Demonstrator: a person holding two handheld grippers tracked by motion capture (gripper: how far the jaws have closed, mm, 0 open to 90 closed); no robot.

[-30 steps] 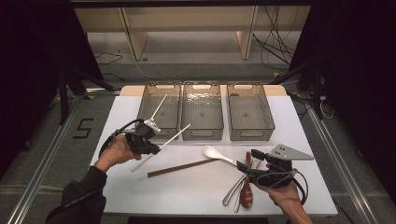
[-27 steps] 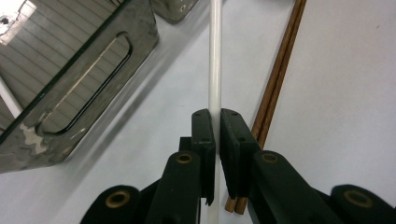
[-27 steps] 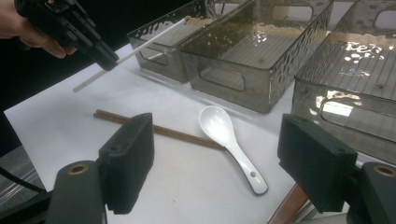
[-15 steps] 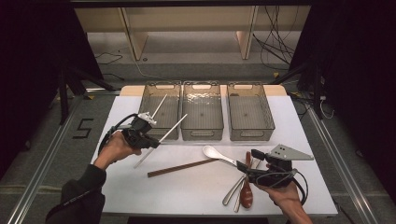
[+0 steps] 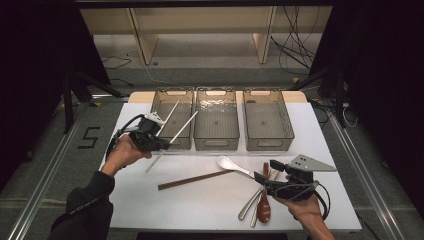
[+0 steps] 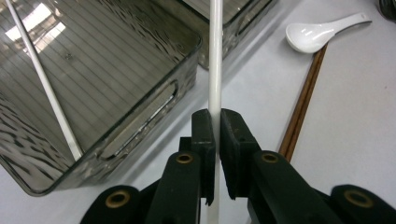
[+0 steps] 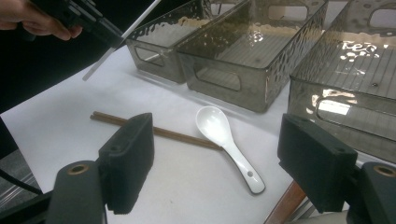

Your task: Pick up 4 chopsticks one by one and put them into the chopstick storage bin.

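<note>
left gripper [image 5: 159, 142] jaws clamped on white chopstick [image 5: 181, 128] | long axis slants upper-right over left bin [image 5: 172, 92] | right gripper [image 5: 266, 175] jaws apart

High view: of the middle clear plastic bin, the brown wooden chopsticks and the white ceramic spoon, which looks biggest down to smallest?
1. Middle clear plastic bin, plainly largest.
2. Brown wooden chopsticks, long but thin.
3. White ceramic spoon, shortest.

1. Three smoked plastic bins [image 5: 216, 120], in a row beyond the left gripper [image 5: 159, 143].
2. Two white chopsticks [image 5: 176, 132]: one clamped in that gripper, one lying in the nearest bin.
3. One white spoon [image 5: 234, 165] ahead of the right gripper [image 5: 266, 172].
4. Brown chopsticks [image 5: 194, 179]: one pair, beside the spoon.
</note>
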